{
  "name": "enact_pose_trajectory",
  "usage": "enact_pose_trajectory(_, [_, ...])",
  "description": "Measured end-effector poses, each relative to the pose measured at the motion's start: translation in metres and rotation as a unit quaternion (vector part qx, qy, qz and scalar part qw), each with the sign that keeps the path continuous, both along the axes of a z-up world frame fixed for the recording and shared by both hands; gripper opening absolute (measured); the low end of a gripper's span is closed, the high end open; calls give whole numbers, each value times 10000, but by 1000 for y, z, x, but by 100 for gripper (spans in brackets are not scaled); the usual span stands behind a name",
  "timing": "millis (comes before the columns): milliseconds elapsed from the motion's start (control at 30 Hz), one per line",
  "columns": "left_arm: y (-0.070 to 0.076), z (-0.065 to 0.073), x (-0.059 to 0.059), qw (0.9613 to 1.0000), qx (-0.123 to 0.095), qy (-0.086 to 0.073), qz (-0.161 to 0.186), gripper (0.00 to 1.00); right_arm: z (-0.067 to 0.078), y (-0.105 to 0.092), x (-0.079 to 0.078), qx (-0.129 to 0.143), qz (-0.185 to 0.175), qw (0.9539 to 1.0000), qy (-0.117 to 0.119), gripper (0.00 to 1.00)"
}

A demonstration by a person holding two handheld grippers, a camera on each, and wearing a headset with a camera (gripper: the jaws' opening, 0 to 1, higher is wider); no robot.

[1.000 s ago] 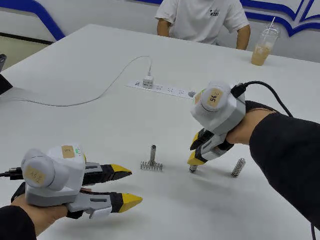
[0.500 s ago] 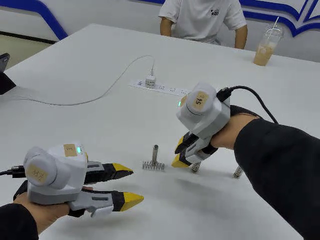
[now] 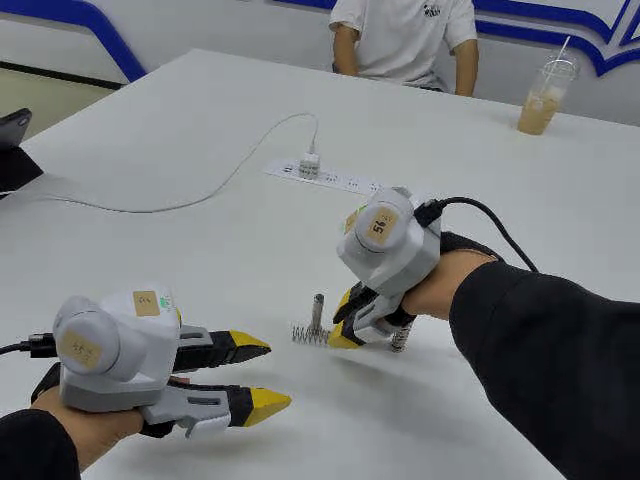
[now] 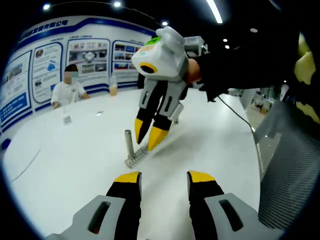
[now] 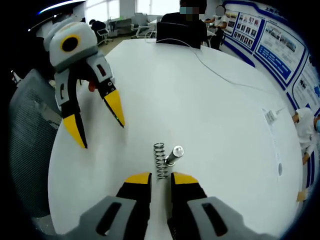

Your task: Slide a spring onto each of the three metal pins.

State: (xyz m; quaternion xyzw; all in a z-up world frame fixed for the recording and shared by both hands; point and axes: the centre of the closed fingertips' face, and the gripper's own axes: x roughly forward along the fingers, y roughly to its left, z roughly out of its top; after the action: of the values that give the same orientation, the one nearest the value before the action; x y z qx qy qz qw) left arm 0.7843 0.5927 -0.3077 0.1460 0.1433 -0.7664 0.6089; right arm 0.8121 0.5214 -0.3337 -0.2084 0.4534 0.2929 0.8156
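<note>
A bare metal pin [image 3: 318, 308] stands upright on the white table [image 3: 200, 230], with a loose spring [image 3: 307, 335] lying at its foot. My right gripper [image 3: 343, 322] points down at that spring, jaws narrowly open. In the right gripper view the spring [image 5: 159, 159] lies just ahead of my right gripper [image 5: 161, 179], next to the pin [image 5: 173, 155]. A second pin with a spring on it [image 3: 402, 337] peeks out behind the right hand. My left gripper [image 3: 258, 372] hovers open and empty at the near left. In the left gripper view my left gripper [image 4: 164, 177] faces the pin [image 4: 129, 142] and spring [image 4: 136, 158].
A power strip [image 3: 335, 179] with a plugged-in charger [image 3: 310, 161] and a long cable [image 3: 200, 195] lies across the middle of the table. An iced drink cup [image 3: 543, 98] stands at the far right. A person [image 3: 400, 35] sits at the far edge.
My right gripper has moved left, from the pin on the right over to the loose spring beside the bare pin. The left gripper has stayed where it was.
</note>
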Motion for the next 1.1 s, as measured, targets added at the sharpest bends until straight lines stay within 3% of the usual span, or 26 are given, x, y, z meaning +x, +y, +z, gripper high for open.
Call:
enact_pose_trajectory(400, [2,0,1,10000,12,31,57,36,-15,2,0,49,-17,9999,152,12])
enact_pose_trajectory(667, [3,-1,1,10000,27,34,82,35,-16,6,-5,134,-46,9996,223,12])
enact_pose_trajectory(1100, [2,-4,-3,10000,64,-13,22,34,-6,18,-34,32,231,9993,296,12])
